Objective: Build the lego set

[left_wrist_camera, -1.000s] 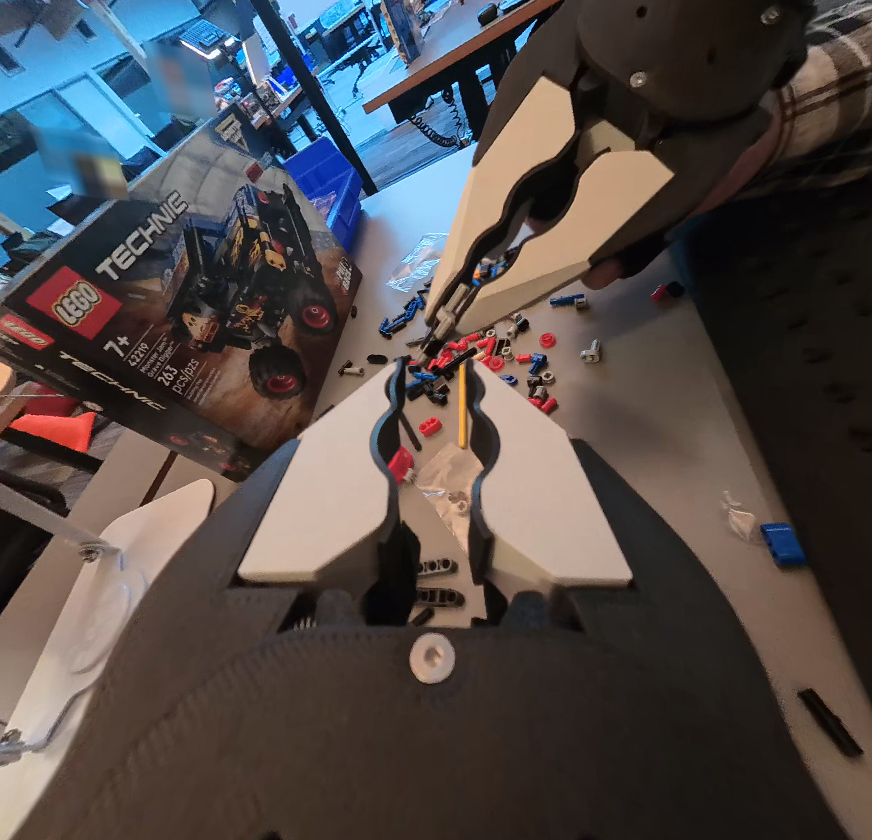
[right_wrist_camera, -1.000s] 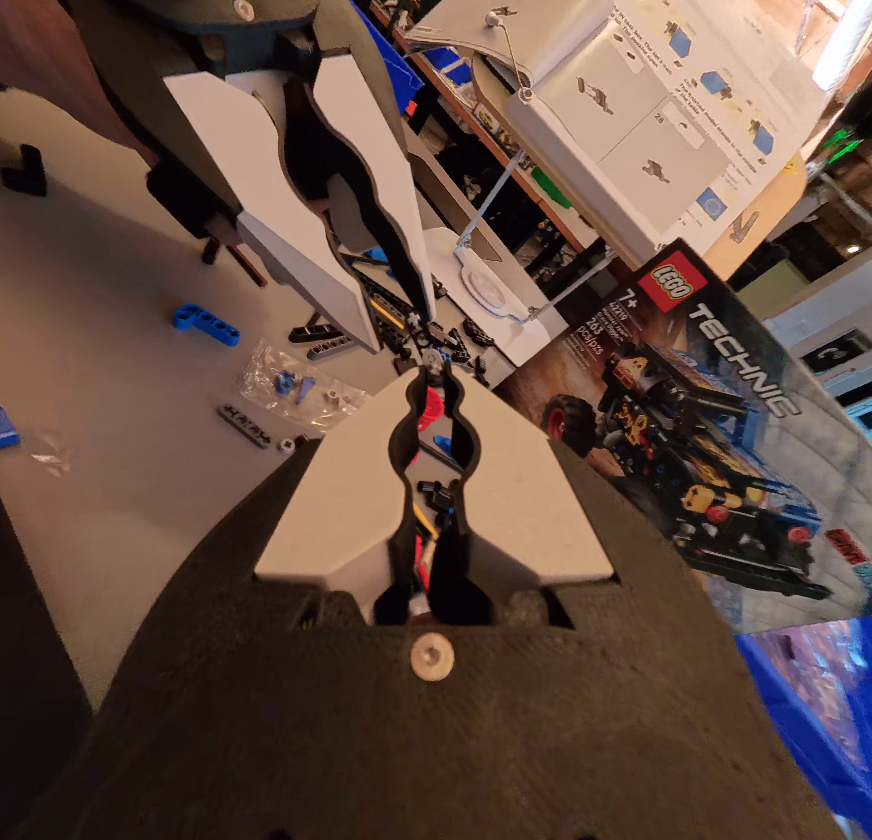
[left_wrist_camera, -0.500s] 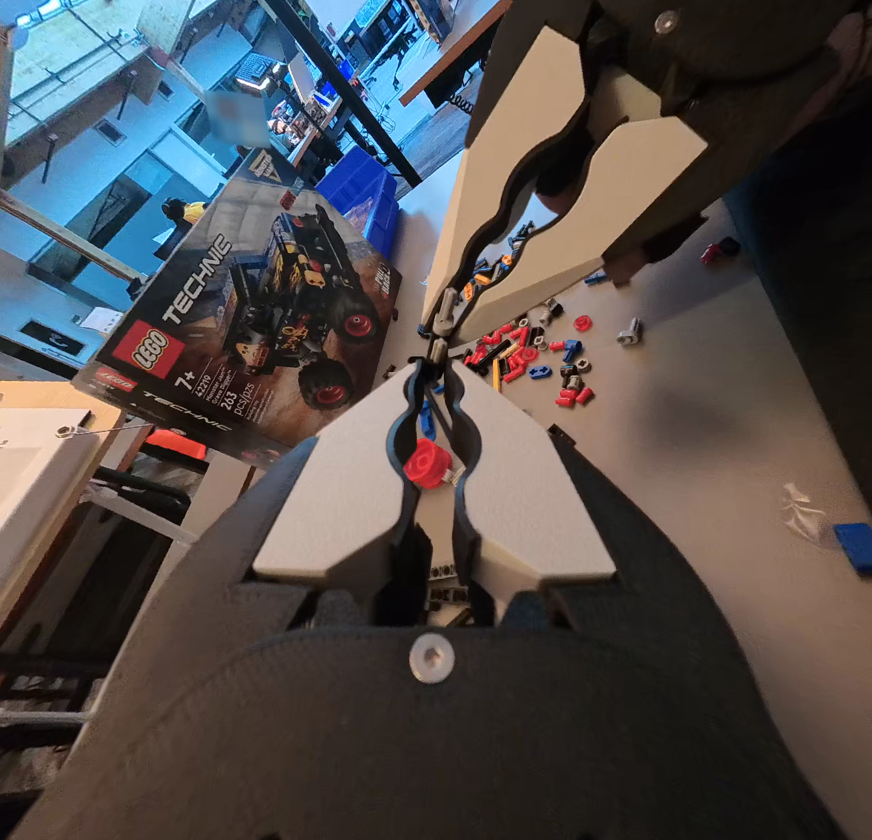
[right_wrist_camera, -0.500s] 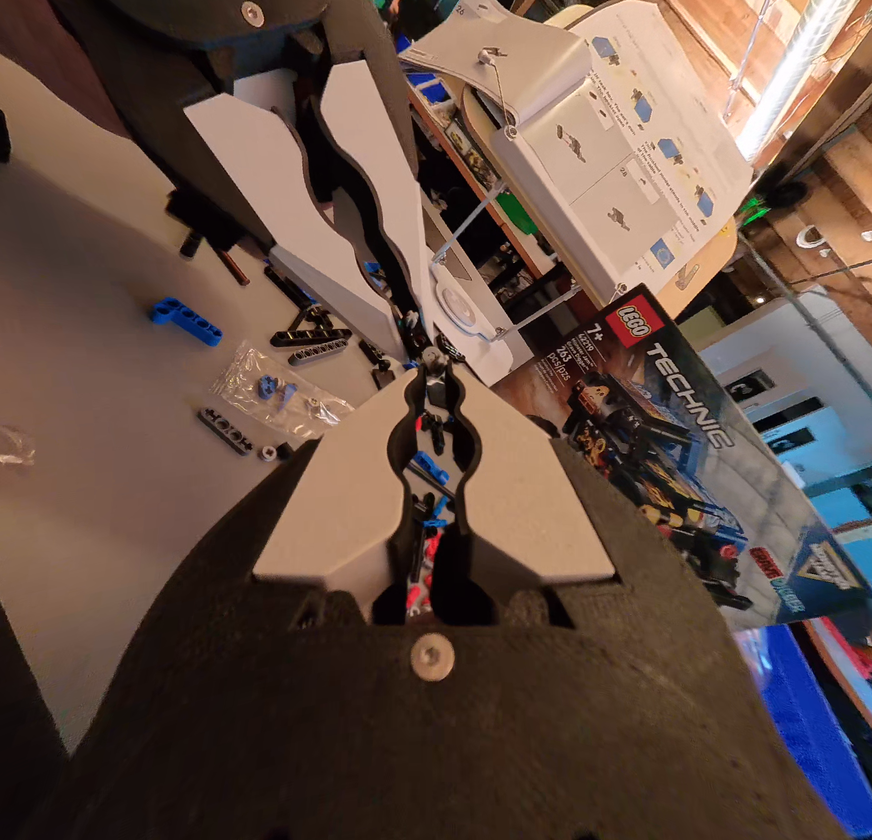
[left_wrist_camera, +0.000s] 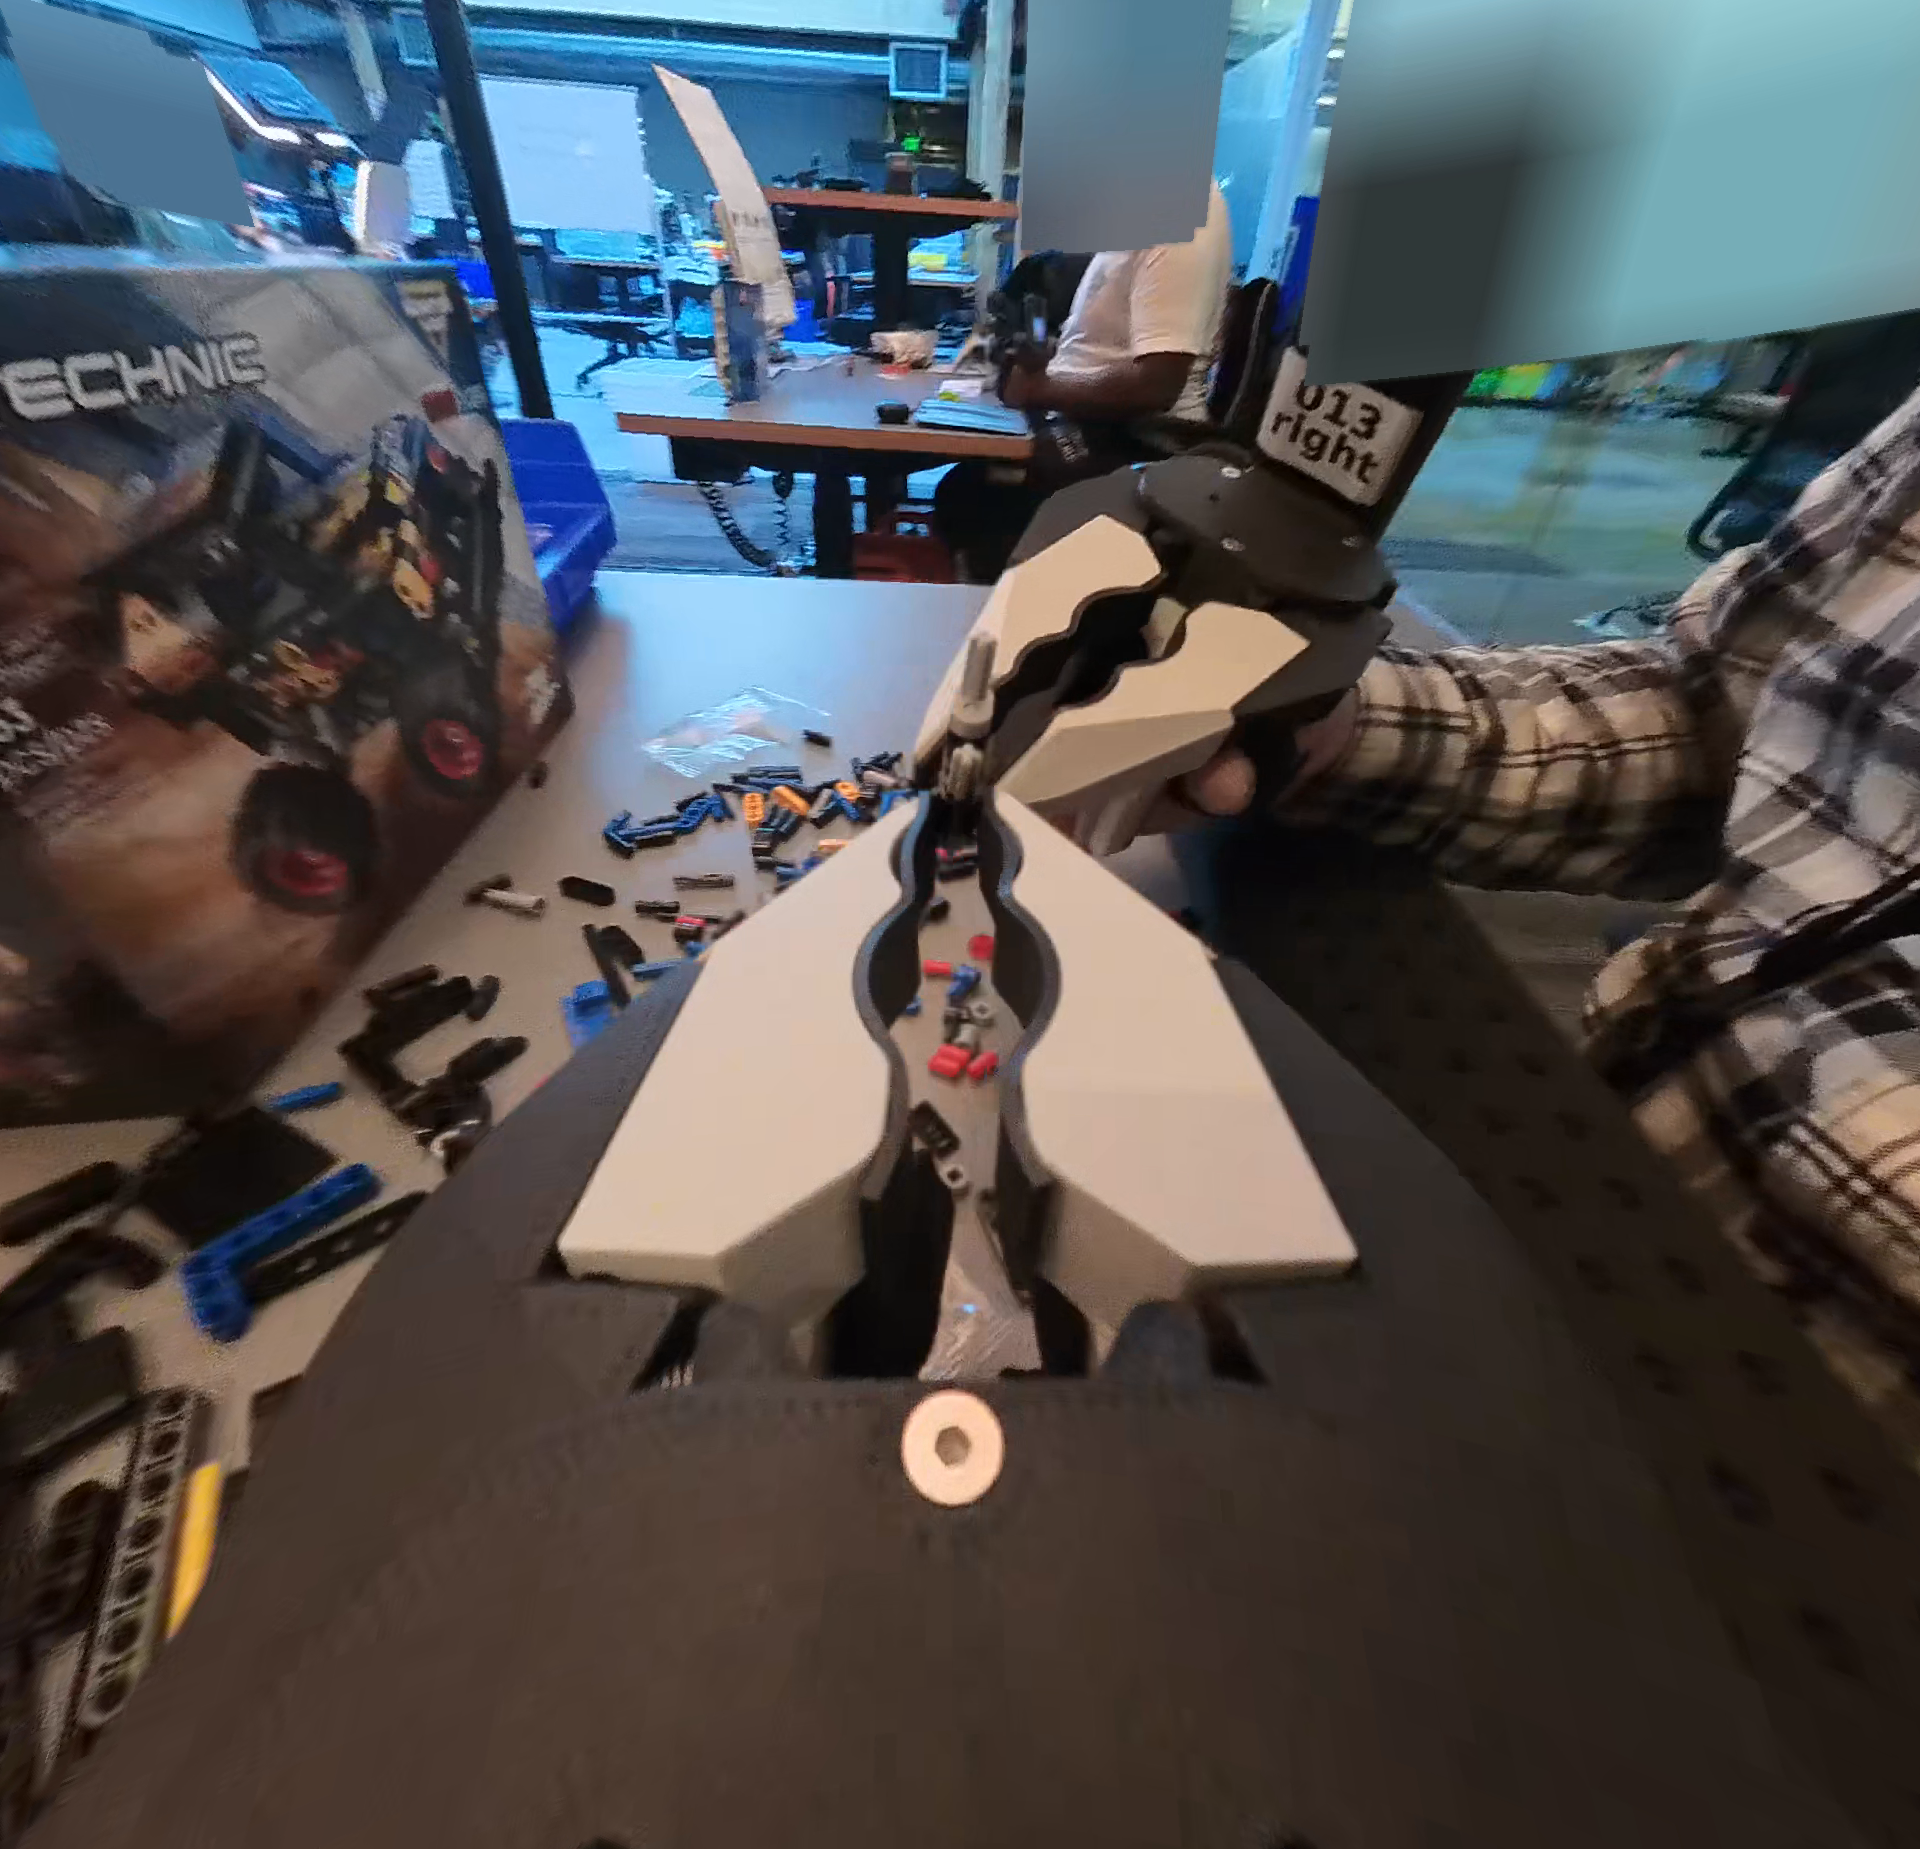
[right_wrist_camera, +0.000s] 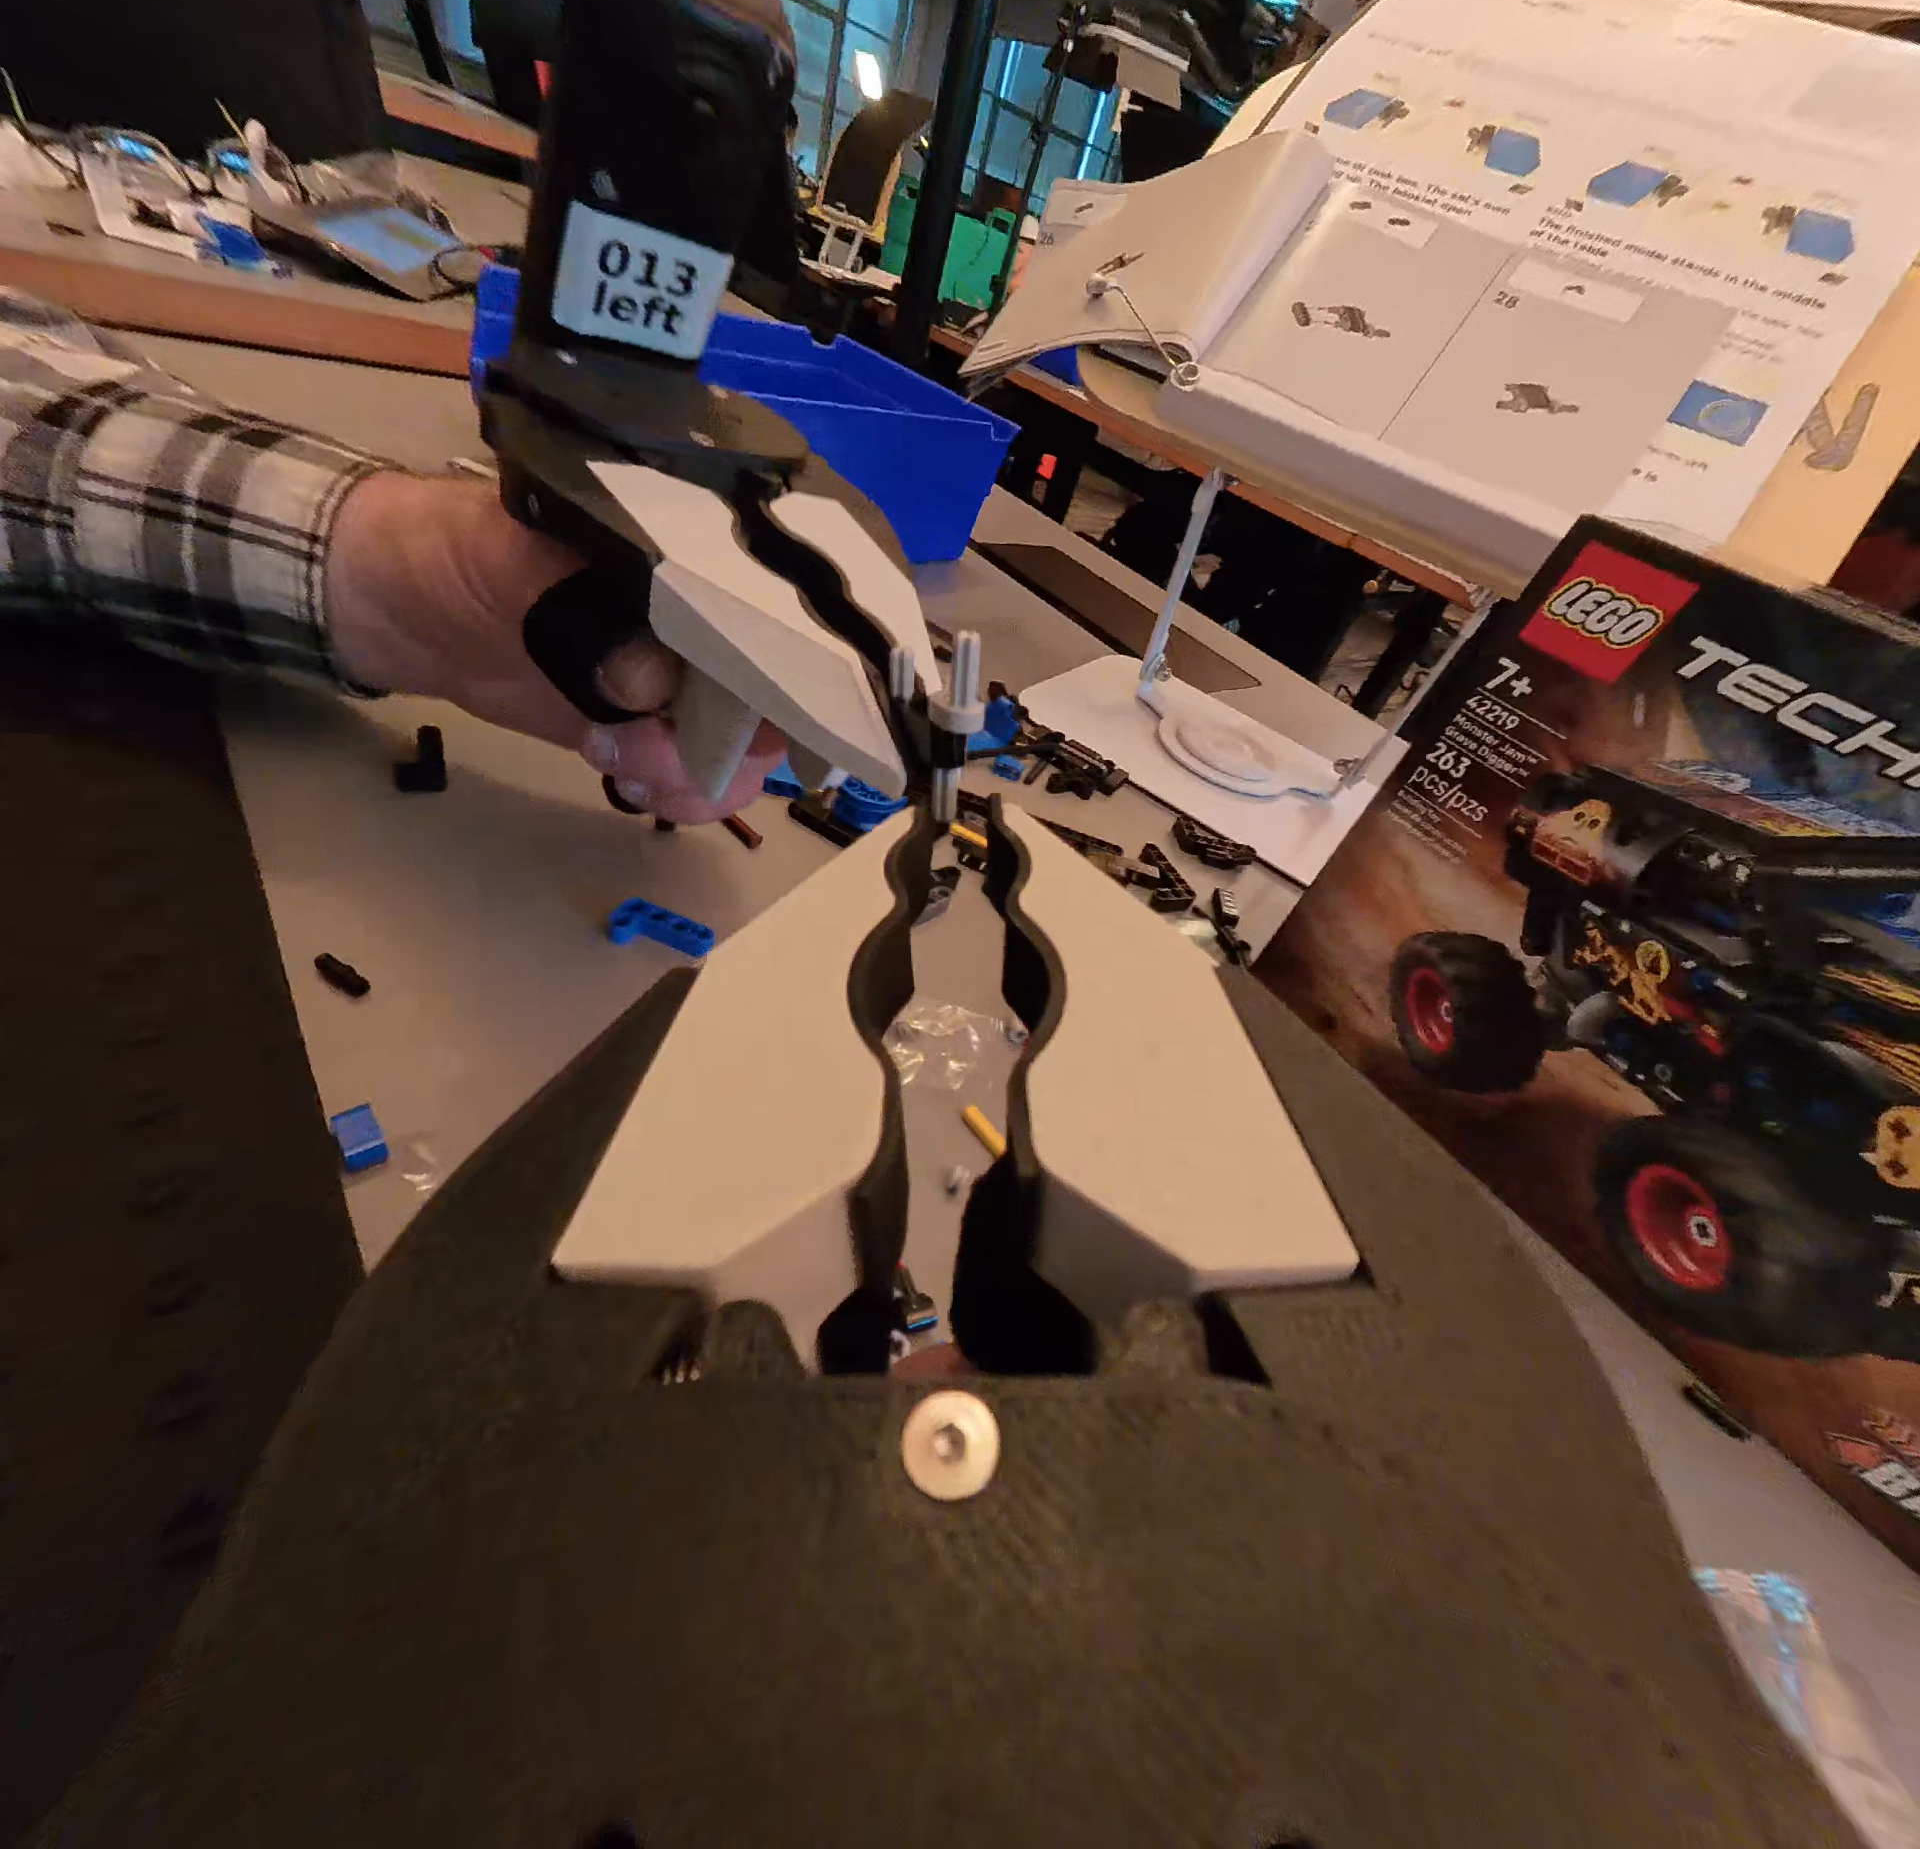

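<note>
A small assembly (right_wrist_camera: pixel 952 713) of grey axles, a pale bush and a black piece hangs above the table, between the two gripper tips. My left gripper (left_wrist_camera: pixel 958 807) is shut on its black part. In the right wrist view the left gripper (right_wrist_camera: pixel 912 734) comes in from the upper left. My right gripper (right_wrist_camera: pixel 951 820) is shut on the lower end of one grey axle. In the left wrist view the right gripper (left_wrist_camera: pixel 961 755) comes in from the right and the axle (left_wrist_camera: pixel 971 693) stands up along its finger. Loose red, blue and black pieces (left_wrist_camera: pixel 790 812) lie below.
The set's box (left_wrist_camera: pixel 260 656) stands at the left, also seen in the right wrist view (right_wrist_camera: pixel 1662 916). An open instruction booklet (right_wrist_camera: pixel 1455 345) sits on a white stand. A blue bin (right_wrist_camera: pixel 862 428) stands behind. A blue angled beam (right_wrist_camera: pixel 660 929) and a plastic bag (left_wrist_camera: pixel 727 734) lie on the grey table (left_wrist_camera: pixel 727 636). My two grippers' fingertips are within a few centimetres of each other.
Both grippers have tilted up from looking down at the table to looking across it. Their tips have stayed together on the small assembly, which now stands higher above the pieces.
</note>
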